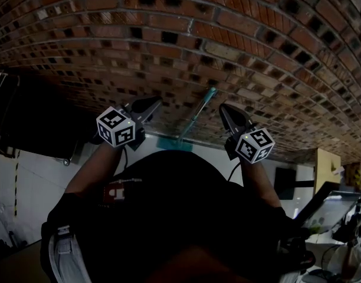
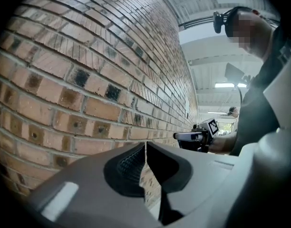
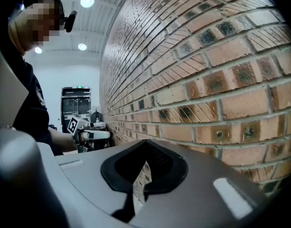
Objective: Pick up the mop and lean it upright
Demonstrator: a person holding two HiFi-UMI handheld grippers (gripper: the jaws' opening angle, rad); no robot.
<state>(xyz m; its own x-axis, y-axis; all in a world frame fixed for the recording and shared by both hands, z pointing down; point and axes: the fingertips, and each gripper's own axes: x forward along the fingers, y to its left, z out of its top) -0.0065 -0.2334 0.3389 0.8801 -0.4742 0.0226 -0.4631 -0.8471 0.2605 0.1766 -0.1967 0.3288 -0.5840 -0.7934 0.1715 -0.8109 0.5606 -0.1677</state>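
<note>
Teal mop (image 1: 196, 115) with a thin handle is leaning on the brick wall (image 1: 239, 34), right between my left gripper (image 1: 150, 105) and right gripper (image 1: 226, 111); both held roughly level, jaws together, empty

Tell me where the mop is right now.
In the head view, the mop stands against the brick wall at centre, between the left tool and the right tool, touching neither.

Dim underexposed head view, bright ceiling lights (image 3: 87, 0), heavy fisheye bending, dark vignetted corners
</note>
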